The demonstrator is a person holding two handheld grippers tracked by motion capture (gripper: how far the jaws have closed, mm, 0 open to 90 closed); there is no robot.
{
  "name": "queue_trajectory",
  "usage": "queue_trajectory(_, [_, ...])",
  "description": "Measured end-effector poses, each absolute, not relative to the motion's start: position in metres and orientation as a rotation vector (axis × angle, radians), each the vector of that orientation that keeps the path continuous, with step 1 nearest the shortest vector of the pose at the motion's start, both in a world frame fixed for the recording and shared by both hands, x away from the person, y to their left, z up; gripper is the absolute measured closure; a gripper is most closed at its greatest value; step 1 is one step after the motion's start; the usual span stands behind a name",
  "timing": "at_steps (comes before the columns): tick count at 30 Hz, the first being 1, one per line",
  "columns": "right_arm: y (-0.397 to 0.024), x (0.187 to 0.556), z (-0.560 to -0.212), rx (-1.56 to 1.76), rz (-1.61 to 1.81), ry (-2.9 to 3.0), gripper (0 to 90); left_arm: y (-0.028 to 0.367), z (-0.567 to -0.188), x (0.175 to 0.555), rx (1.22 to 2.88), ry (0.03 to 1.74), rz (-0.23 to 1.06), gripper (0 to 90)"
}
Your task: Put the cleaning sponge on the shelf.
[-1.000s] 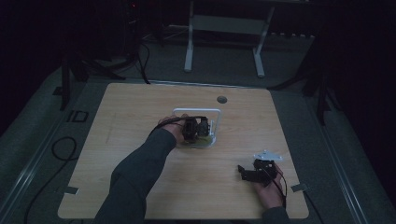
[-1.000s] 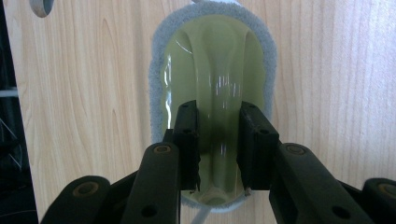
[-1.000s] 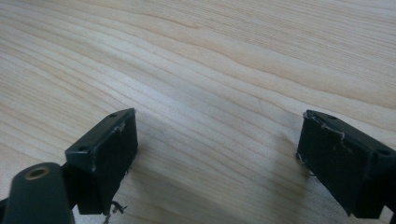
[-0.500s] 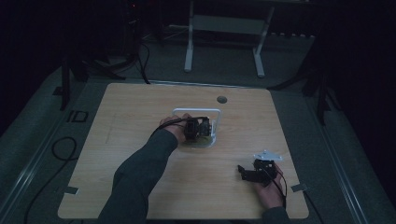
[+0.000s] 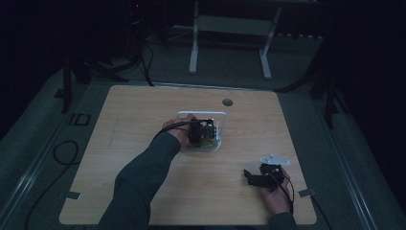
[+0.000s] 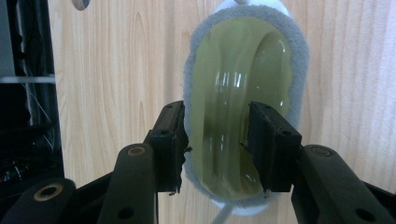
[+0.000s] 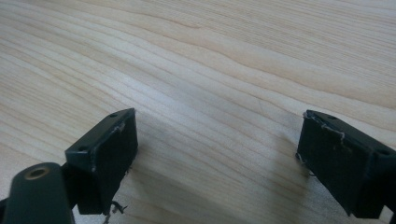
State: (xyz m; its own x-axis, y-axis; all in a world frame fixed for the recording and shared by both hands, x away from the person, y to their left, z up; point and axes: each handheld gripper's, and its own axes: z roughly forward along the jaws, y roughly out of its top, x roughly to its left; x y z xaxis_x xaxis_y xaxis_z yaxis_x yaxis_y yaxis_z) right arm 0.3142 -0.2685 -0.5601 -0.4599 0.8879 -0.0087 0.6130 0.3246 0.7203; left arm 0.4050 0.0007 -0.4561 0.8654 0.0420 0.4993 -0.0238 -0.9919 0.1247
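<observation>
A glossy yellow-green oval piece with a grey fuzzy rim (image 6: 233, 70) lies on a white tray (image 5: 221, 115) at the middle of the wooden table (image 5: 143, 110). My left gripper (image 6: 217, 140) points down over it, and the person's left hand holds it above the tray (image 5: 207, 130). Its jaws have just been opening and stand apart, with the oval piece between them; the left pad (image 6: 177, 140) sits at the grey rim, the right pad (image 6: 257, 140) over the yellow part. My right gripper (image 7: 217, 158) rests open at the front right (image 5: 261, 176), over bare wood.
A round cable hole (image 5: 227, 102) sits in the table behind the tray. Cables trail off the left edge onto the floor (image 5: 62, 153). A white stand (image 5: 230, 38) rises beyond the table's far side.
</observation>
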Motion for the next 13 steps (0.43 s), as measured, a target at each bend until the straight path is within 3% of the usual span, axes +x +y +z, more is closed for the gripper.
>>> queue_trajectory(13, [-0.269, 0.314, -0.560, 1.324, 0.925, 2.192, 11.8, 0.031, -0.420, 0.375, 2.790, 0.081, 0.715, 51.1])
